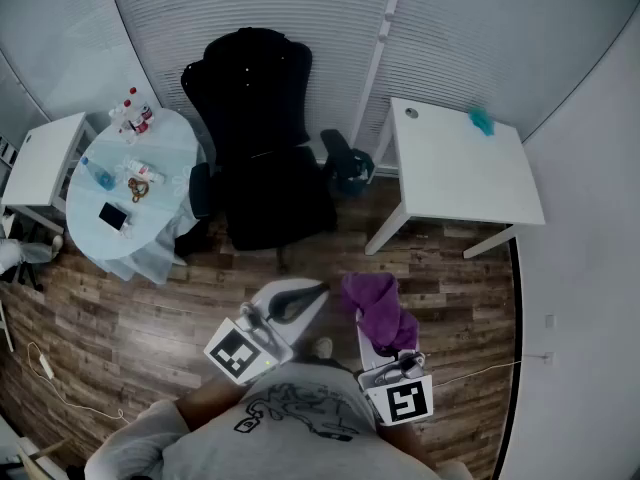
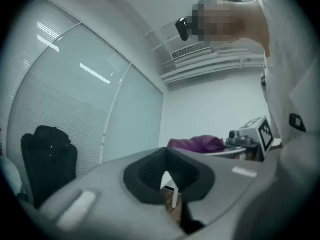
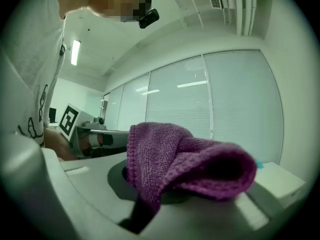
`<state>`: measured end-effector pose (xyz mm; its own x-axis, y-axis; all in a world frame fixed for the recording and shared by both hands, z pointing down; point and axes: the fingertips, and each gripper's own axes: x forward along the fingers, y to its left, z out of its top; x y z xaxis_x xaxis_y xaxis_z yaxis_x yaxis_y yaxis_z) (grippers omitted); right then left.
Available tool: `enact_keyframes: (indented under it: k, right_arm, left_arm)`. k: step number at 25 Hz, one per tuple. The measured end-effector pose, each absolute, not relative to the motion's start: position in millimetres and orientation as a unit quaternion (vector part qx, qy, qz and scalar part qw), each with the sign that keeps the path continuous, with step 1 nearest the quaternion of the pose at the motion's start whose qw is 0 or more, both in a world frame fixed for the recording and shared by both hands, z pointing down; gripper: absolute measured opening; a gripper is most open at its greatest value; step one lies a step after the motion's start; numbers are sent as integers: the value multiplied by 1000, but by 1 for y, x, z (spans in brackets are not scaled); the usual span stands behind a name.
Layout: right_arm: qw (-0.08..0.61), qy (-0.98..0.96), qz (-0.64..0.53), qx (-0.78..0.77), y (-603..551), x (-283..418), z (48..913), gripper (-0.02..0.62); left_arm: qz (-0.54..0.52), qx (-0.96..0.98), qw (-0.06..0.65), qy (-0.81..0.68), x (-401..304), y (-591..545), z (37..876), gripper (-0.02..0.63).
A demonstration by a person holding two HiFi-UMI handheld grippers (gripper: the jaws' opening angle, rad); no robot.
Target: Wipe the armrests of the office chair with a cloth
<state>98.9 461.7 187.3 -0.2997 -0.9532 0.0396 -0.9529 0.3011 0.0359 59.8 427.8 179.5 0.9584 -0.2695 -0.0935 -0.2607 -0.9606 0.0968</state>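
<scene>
Blinds (image 1: 300, 8) back office chair (image 1: 265, 138) between table (image 1: 172, 163) and desk (image 1: 460, 173); right tongs (image 1: 372, 330) grip cloth (image 1: 378, 301), left tongs (image 1: 310, 294) closed, empty.

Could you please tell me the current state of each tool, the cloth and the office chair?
Left tool: jaws shut, empty.
Right tool: shut on the purple cloth.
Purple cloth: bunched, clamped, draped over the tool.
Office chair: upright, untouched, apart from both tools.
</scene>
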Motion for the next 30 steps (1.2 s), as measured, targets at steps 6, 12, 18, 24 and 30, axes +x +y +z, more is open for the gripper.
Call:
enact_keyframes:
  k: [6,12,18,24,30]
  right_arm:
    - [16,-804,7,594,467,116,187,29]
    - [8,-802,11,597,477,151,187,29]
    - [28,-802,14,597,492,191,200,29]
    - [30,-804,24,594,490,216,208,29]
    - [27,-810,21,585,472,221,212,29]
  left_arm:
    - [-47,990,41,-127,79,434,179,2]
    - [-49,991,41,-120,112,442,181,2]
    - [-38,992,43,-113,151,454,190,2]
    - [-32,991,50,-121,173,453,194,2]
    - [-24,991,44,-128,178,435,202,2]
